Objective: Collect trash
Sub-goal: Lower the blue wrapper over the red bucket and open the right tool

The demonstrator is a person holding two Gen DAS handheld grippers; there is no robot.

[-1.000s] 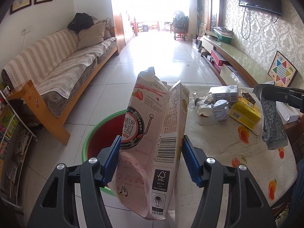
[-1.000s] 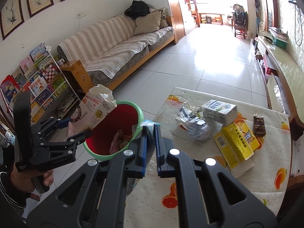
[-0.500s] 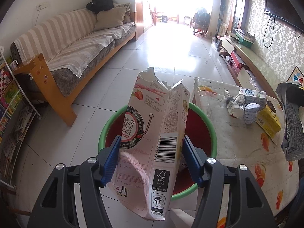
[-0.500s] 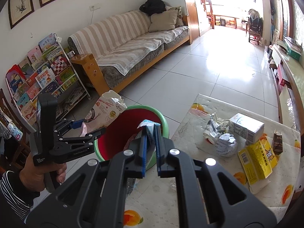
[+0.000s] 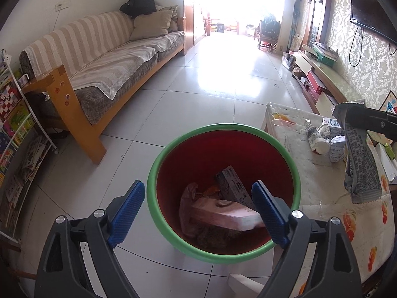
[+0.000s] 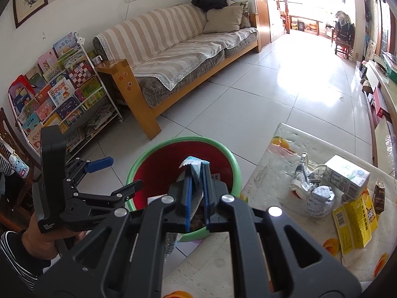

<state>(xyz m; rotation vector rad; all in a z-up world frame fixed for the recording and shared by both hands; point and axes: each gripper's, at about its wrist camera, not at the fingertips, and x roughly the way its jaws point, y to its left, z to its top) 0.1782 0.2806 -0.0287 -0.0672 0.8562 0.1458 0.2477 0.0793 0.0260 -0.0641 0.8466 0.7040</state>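
Green-rimmed red bin (image 5: 158, 173) stands on the tiled floor (image 5: 188, 104), just beside the counter (image 5: 310, 173) with the fruit-print cover. Pink milk carton (image 5: 223, 217) lies on its side in the bin, on top of other trash and next to a grey printed box (image 5: 233, 186).

Left hand-held gripper (image 5: 198, 211): jaws have just been opening and now stand wide apart above the bin, nothing between the blue pads, carton clear of them below. Seen from the right wrist, the left hand-held gripper (image 6: 116, 173) is gripped by a hand (image 6: 37, 233) in a striped sleeve.

Right hand-held gripper (image 6: 196, 186): jaws closed tight on a crumpled snack wrapper (image 6: 193, 164), near the bin's counter-side rim. From the left wrist the wrapper (image 5: 359, 159) hangs down over the counter.

Remaining on the counter: white milk carton (image 6: 347, 176), yellow box (image 6: 354, 223), crushed paper cup (image 5: 315, 139), crumpled foil pieces (image 6: 320, 198).
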